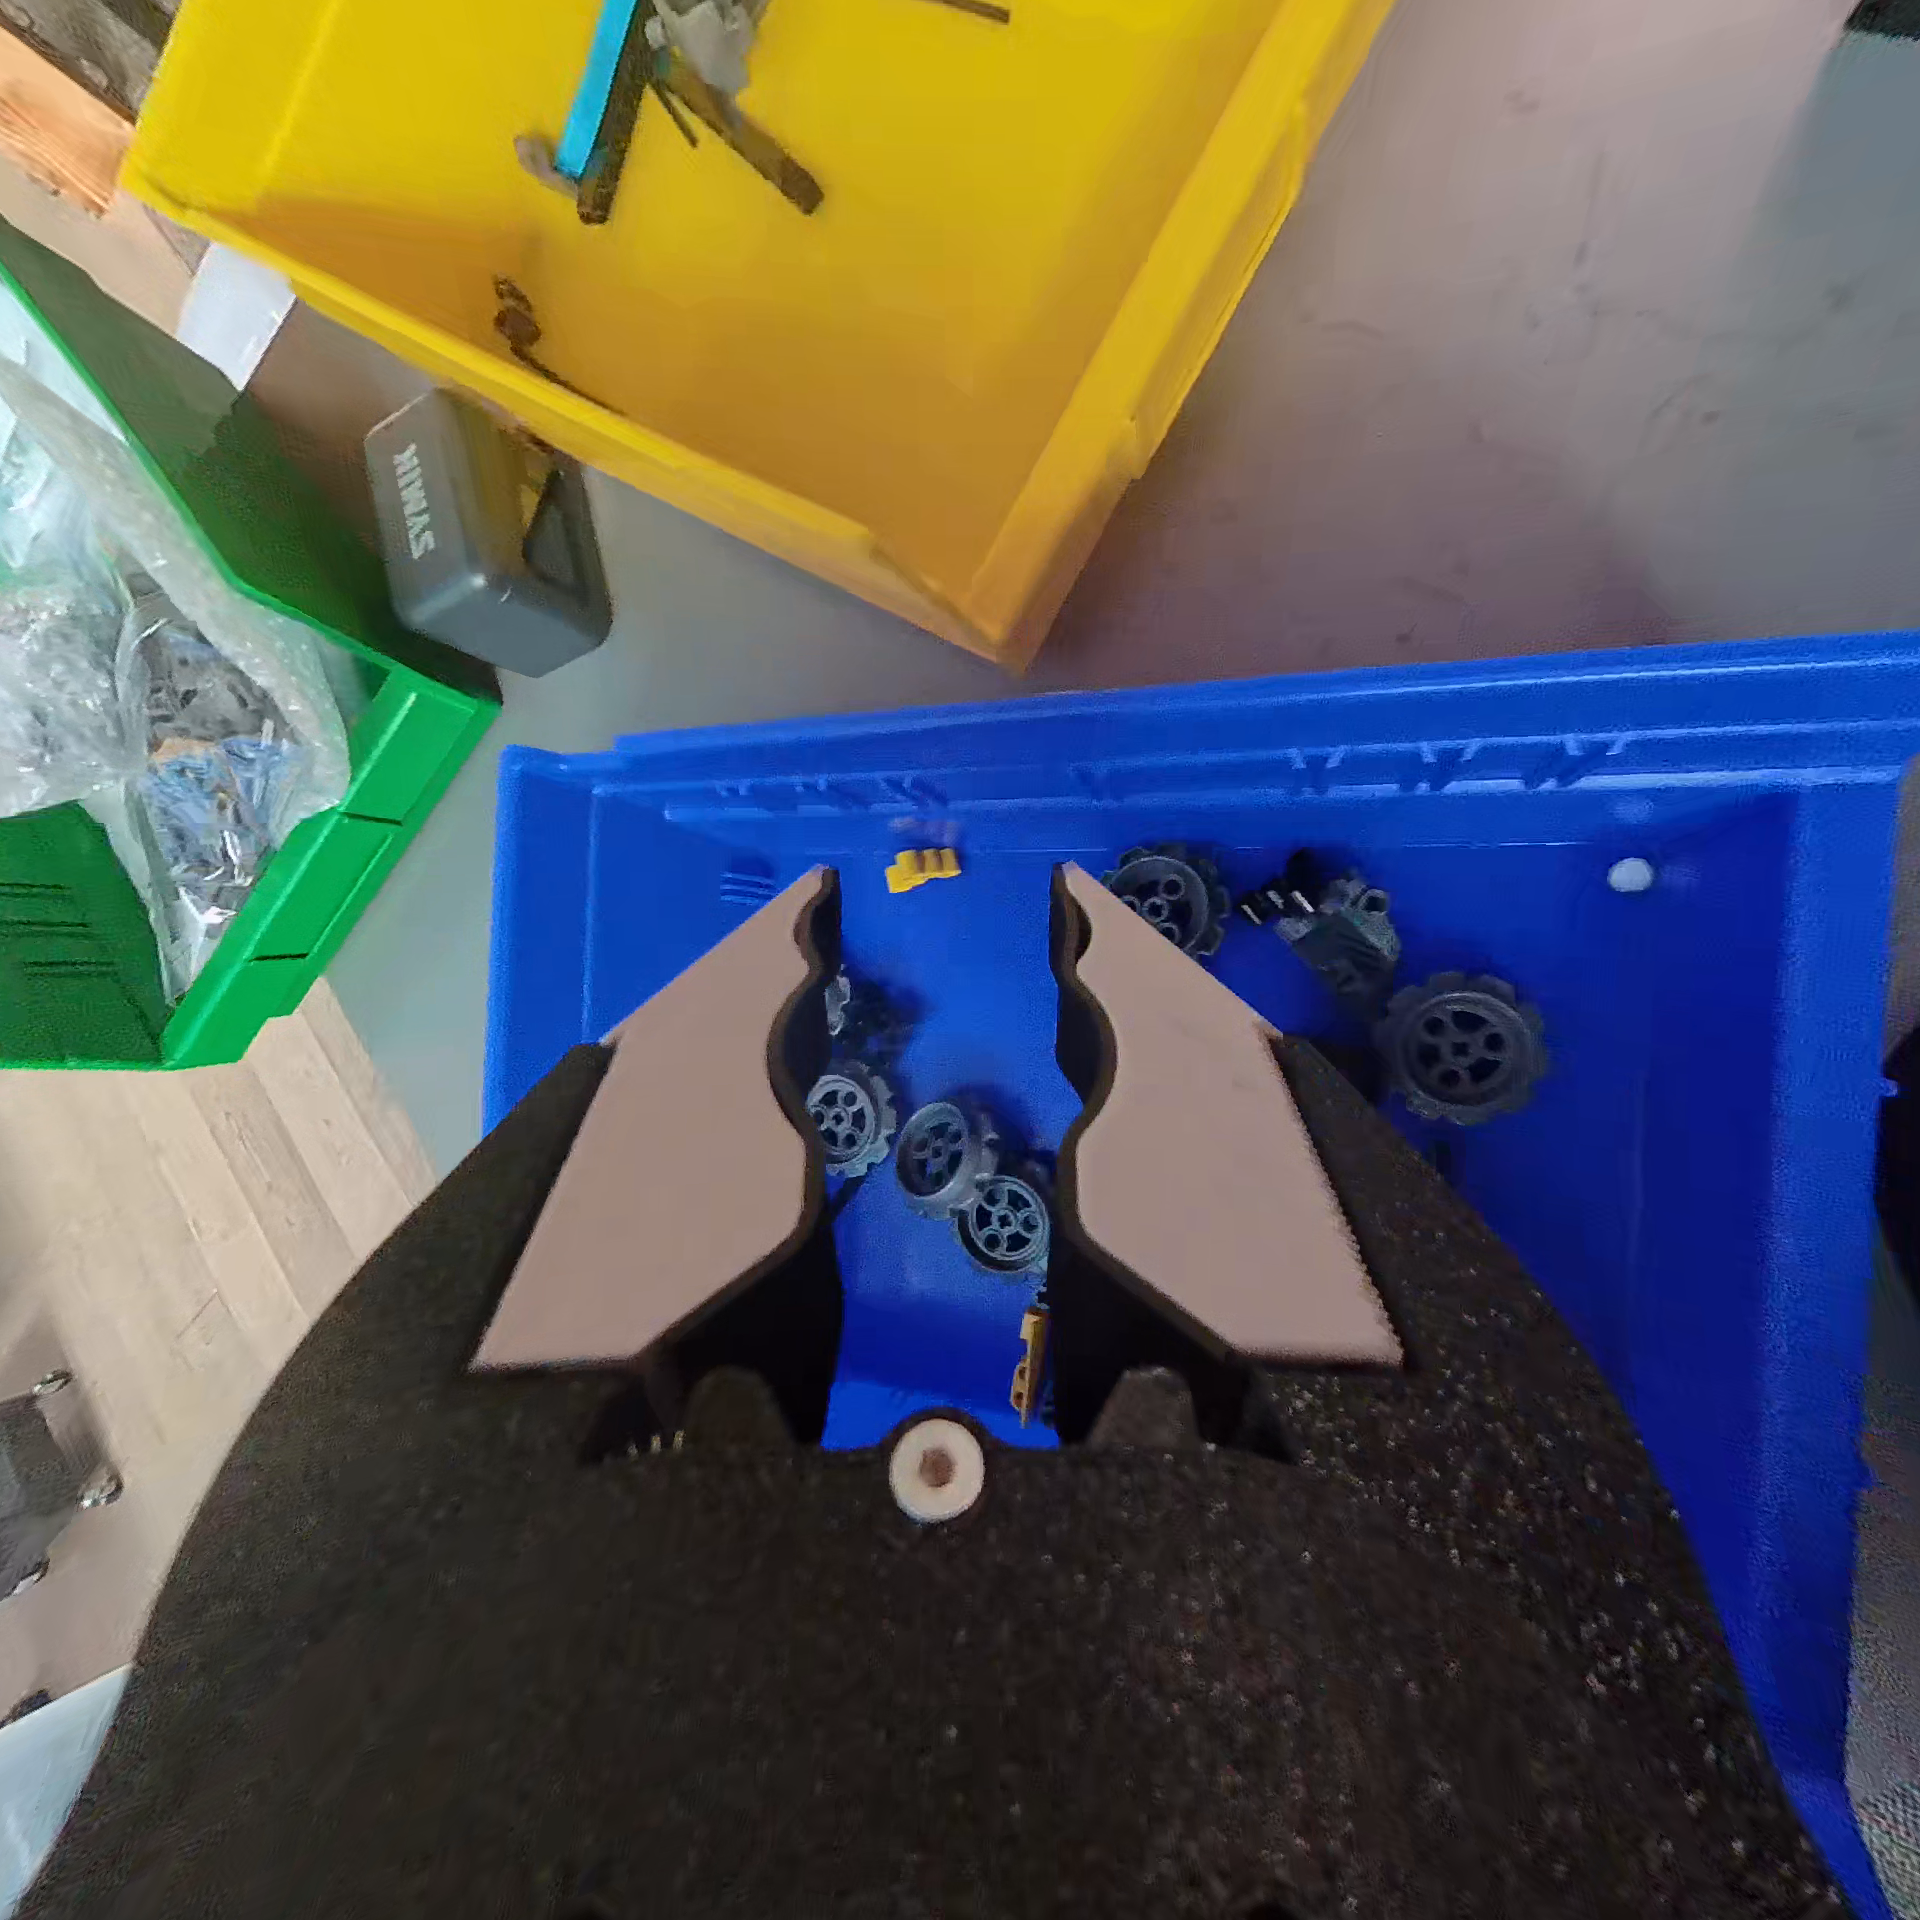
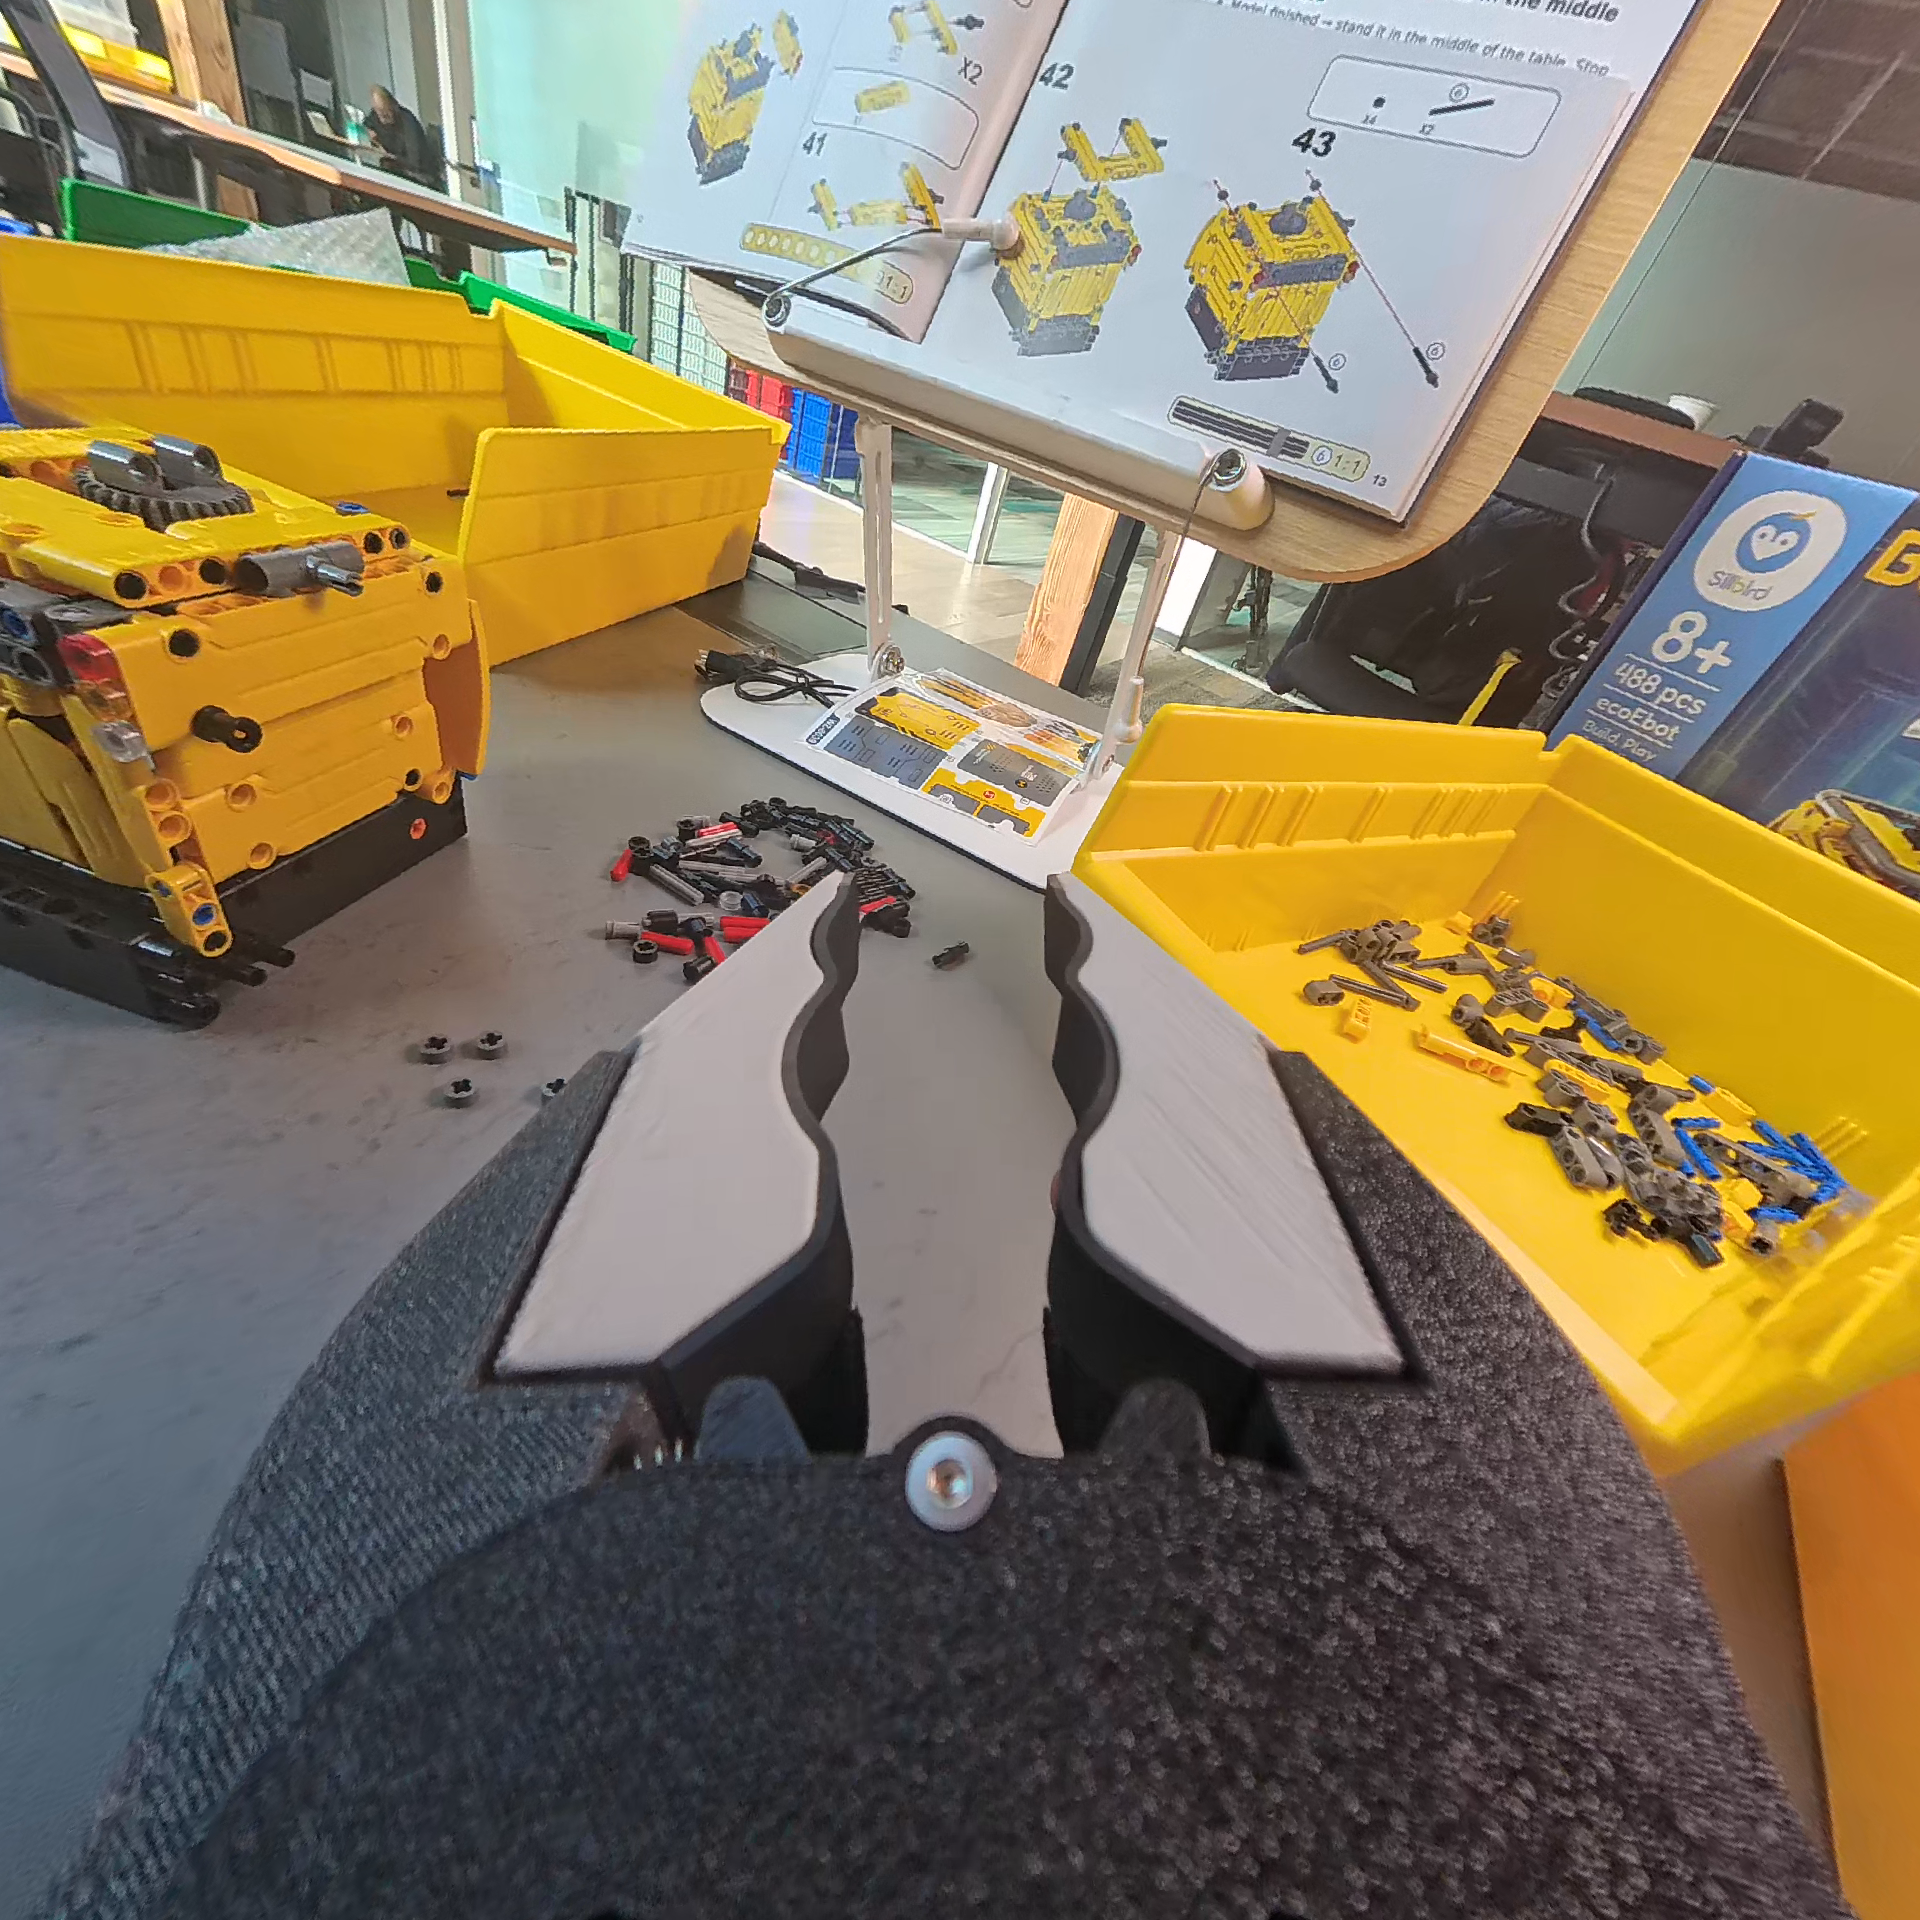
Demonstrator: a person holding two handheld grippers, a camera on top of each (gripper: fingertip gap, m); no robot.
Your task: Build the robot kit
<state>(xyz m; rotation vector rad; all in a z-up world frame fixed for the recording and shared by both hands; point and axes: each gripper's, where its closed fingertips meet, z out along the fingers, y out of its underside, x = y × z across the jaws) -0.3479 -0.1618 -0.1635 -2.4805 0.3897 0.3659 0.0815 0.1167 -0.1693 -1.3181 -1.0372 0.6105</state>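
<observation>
You're hovering the left claw [image 1: 943, 883], spread & empty, over the blue bin [image 1: 1143, 717] w/ wheels [image 1: 940, 1143] below; right claw [image 2: 951, 894], spread, is pointing at loose pins [image 2: 748, 883].

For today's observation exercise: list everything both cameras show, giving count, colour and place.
Blue plastic bin: one, under the left gripper.
Dark grey toothed wheels: about six, in the blue bin.
Small yellow brick piece: one, at the blue bin's far wall.
Yellow plastic bin with long parts: one, beyond the blue bin.
Green plastic bin with bubble wrap: one, left.
Yellow brick-built vehicle model: one, left on the grey table.
Loose black, red and grey pins: a pile, mid-table.
Yellow bin of small grey, blue, yellow pieces: one, right.
Instruction booklet on a stand: one, behind.
Left gripper: open.
Right gripper: open.
</observation>
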